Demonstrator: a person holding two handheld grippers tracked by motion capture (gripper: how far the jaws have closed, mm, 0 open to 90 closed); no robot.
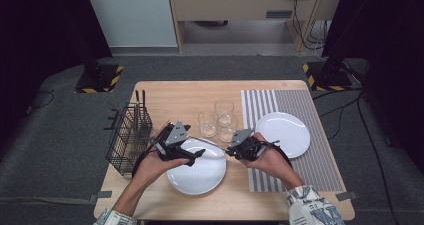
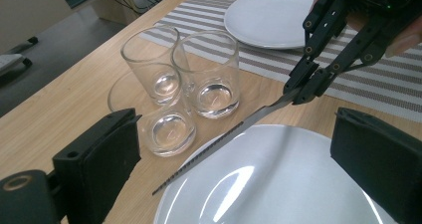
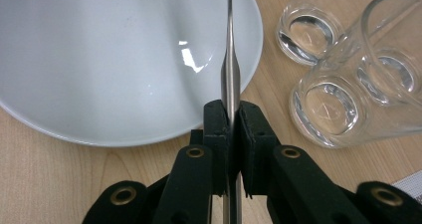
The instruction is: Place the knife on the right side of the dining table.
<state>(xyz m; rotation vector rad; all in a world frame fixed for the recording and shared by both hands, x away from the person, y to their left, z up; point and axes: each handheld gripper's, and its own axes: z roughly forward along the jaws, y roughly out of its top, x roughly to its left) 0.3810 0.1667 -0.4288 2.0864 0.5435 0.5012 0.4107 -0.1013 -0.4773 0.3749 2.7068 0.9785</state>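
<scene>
A serrated table knife (image 3: 230, 59) is clamped by its handle in my right gripper (image 3: 230, 119). Its blade (image 2: 224, 137) reaches out over the rim of the near white plate (image 2: 278, 184). My left gripper (image 2: 234, 169) stands open over that plate, its jaws wide apart on either side of the blade's tip and not touching it. In the high view both grippers face each other across the plate (image 1: 200, 172), left gripper (image 1: 195, 155) and right gripper (image 1: 231, 150), with the knife (image 1: 212, 142) between them.
Three empty glasses (image 1: 207, 123) (image 1: 224, 110) (image 1: 227, 128) stand close behind the knife. A second white plate (image 1: 282, 132) lies on a striped placemat (image 1: 320, 160) at the right. A black wire basket (image 1: 127, 135) holding utensils sits at the table's left edge.
</scene>
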